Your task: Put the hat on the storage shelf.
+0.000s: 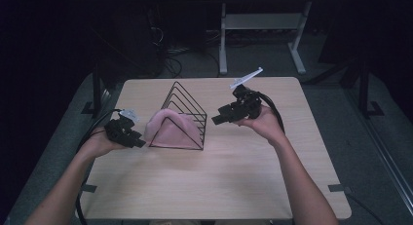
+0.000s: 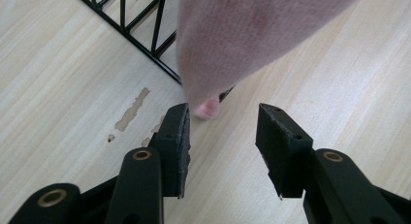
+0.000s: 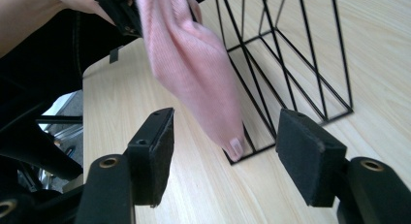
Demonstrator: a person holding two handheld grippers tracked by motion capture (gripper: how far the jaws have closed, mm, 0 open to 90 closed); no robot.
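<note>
Pink knitted cloth (image 1: pixel 168 127) lies draped over the black wire rack (image 1: pixel 187 105), a triangular frame that stands near the middle of the wooden table (image 1: pixel 219 176). In the high view the cloth covers the lower left part of the rack and sags toward the tabletop on the side nearest the person's left hand. In the left gripper view its soft end (image 2: pixel 228 44) hangs down over the rack's bottom wire (image 2: pixel 140 37), with a small pale tag at its tip just above the table. In the right gripper view the cloth (image 3: pixel 194 64) runs slantwise across the rack's edge (image 3: pixel 300 54), its tagged tip resting at the frame's lower corner.

The left gripper (image 1: pixel 127 133) sits low at the table's left side, just beside the cloth. Its jaws stand wide apart and hold nothing; the cloth's tip hangs just ahead of the gap between them, close to the left pad (image 2: pixel 177 136).

The right gripper (image 1: pixel 233 112) is raised to the right of the rack, apart from it, pointing toward the cloth. Its jaws are also spread wide and empty, with the cloth's tip seen beyond the gap.

A scuffed patch (image 2: pixel 132 110) marks the table near the left gripper.
</note>
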